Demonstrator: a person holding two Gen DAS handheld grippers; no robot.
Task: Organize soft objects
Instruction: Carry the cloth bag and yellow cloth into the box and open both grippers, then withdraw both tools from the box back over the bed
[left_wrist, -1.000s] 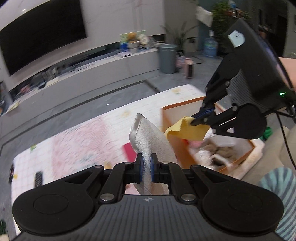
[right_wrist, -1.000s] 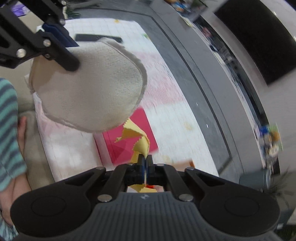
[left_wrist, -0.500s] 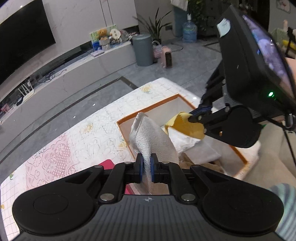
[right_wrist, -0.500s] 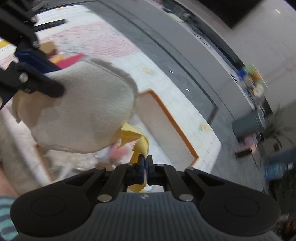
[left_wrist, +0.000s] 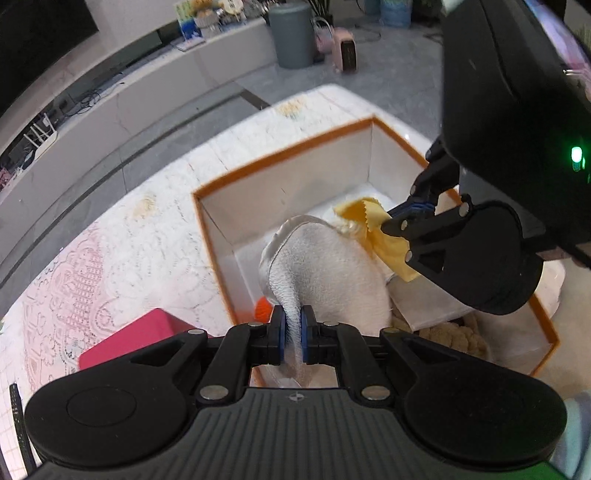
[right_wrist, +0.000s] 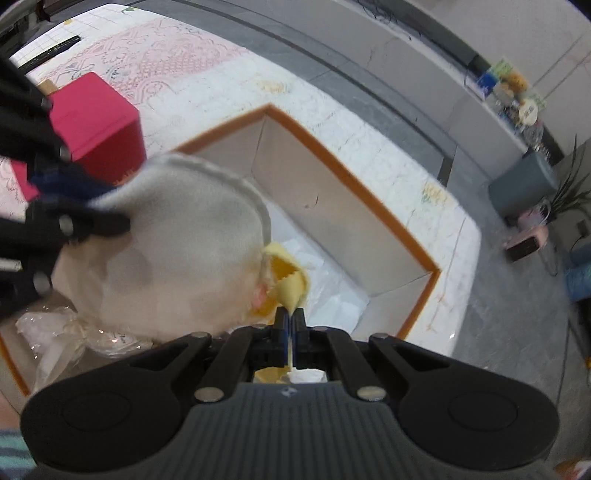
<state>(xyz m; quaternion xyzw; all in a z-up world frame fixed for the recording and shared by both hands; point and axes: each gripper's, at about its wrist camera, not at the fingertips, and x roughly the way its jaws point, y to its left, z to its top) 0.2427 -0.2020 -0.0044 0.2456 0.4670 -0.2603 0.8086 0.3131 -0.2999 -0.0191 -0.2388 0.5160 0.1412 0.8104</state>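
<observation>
Both of my grippers have travelled from above the patterned cloth to a position over the box since one second ago; the box now fills the centre of each view.

Left wrist view: my left gripper (left_wrist: 292, 334) sits at lower centre, its jaws closed on the white towel (left_wrist: 325, 273), which stands up from the pads and curves toward the middle of the frame. The towel hangs above the inside of the box (left_wrist: 288, 155), whose orange rim runs from centre left to upper right. My right gripper (left_wrist: 413, 216) enters from the right, jaws clamped on the yellow cloth (left_wrist: 373, 229), which touches the towel's upper edge. A pink block (left_wrist: 136, 336) lies at lower left, just beside the box. A small orange item (left_wrist: 264, 308) shows in the box left of the towel.

Right wrist view: my right gripper (right_wrist: 291, 321) is at lower centre, jaws closed on the yellow cloth (right_wrist: 290, 288). The white towel (right_wrist: 177, 251) fills centre left, held by my left gripper (right_wrist: 79, 205). The box (right_wrist: 354, 173) wall lies behind; the pink block (right_wrist: 99, 122) is upper left.
</observation>
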